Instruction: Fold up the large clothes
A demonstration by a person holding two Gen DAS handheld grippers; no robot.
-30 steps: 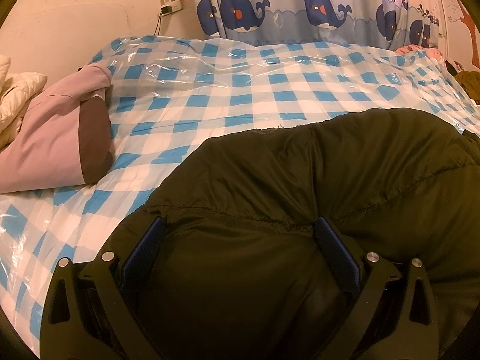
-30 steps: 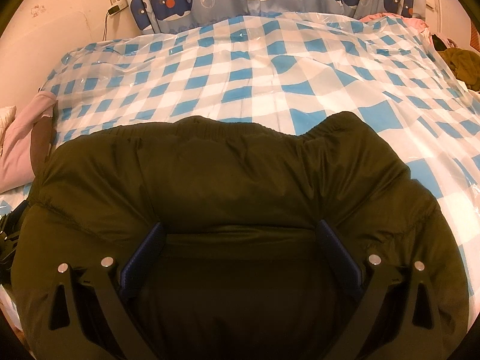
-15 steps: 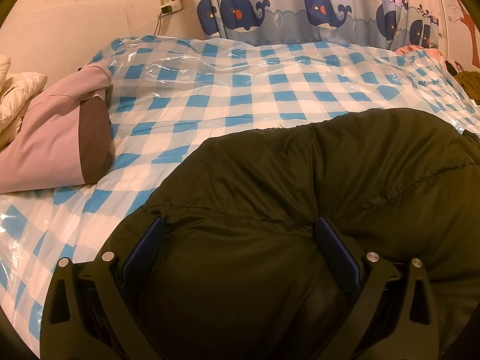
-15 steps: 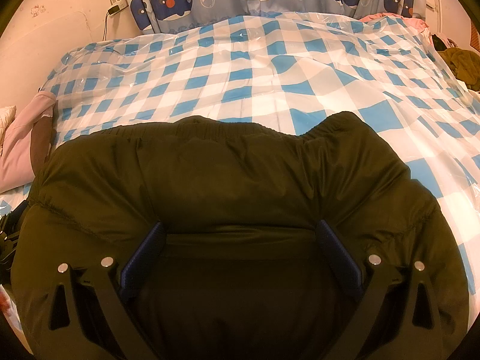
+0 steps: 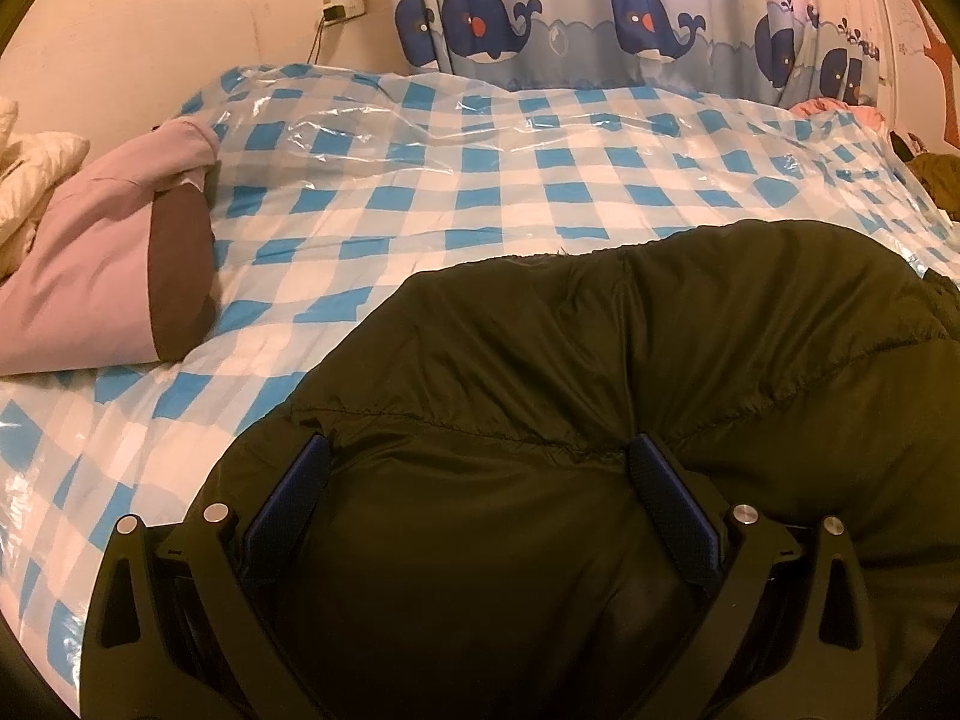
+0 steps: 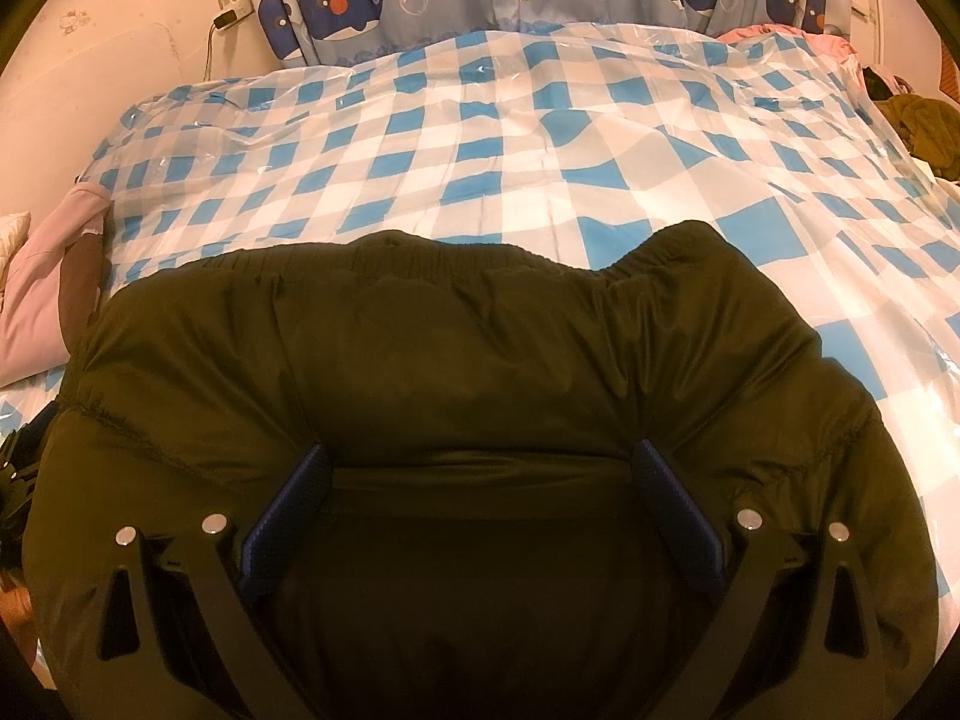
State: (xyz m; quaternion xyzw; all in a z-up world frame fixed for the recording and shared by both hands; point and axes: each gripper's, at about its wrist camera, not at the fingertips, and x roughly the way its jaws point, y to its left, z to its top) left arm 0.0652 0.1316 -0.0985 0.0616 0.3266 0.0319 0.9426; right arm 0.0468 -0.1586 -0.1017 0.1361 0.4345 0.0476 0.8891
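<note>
A dark olive padded jacket (image 5: 600, 372) lies bunched on the near part of the bed (image 5: 456, 180), its elastic hem (image 6: 444, 255) turned toward the far side in the right wrist view. The left tool (image 5: 474, 450) sits low over the jacket with its two blue-padded fingers (image 5: 288, 498) spread wide apart, released, the puffy fabric swelling up between them without being pinched; a stitched seam (image 5: 480, 426) runs across just past the fingertips. The right tool (image 6: 480, 456) is likewise spread wide and released, its blue pads (image 6: 678, 504) resting against the jacket on either side of a flat fold of cloth, and nothing is clamped. The bed is covered by a blue-and-white checked sheet under a glossy clear plastic film (image 6: 540, 120), wrinkled and shining in places. At the left edge of the bed lies a pink garment with a brown panel (image 5: 114, 276), and beyond it a cream quilted item (image 5: 30, 180). On the far right side a pink cloth (image 6: 780, 36) and an olive-green heap (image 6: 924, 126) sit at the bed's edge. Behind the bed hangs a curtain printed with blue whales (image 5: 600, 12), next to a pale wall with small cartoon stickers and a wall socket (image 5: 339, 3) with a plug and cord hanging from it.
</note>
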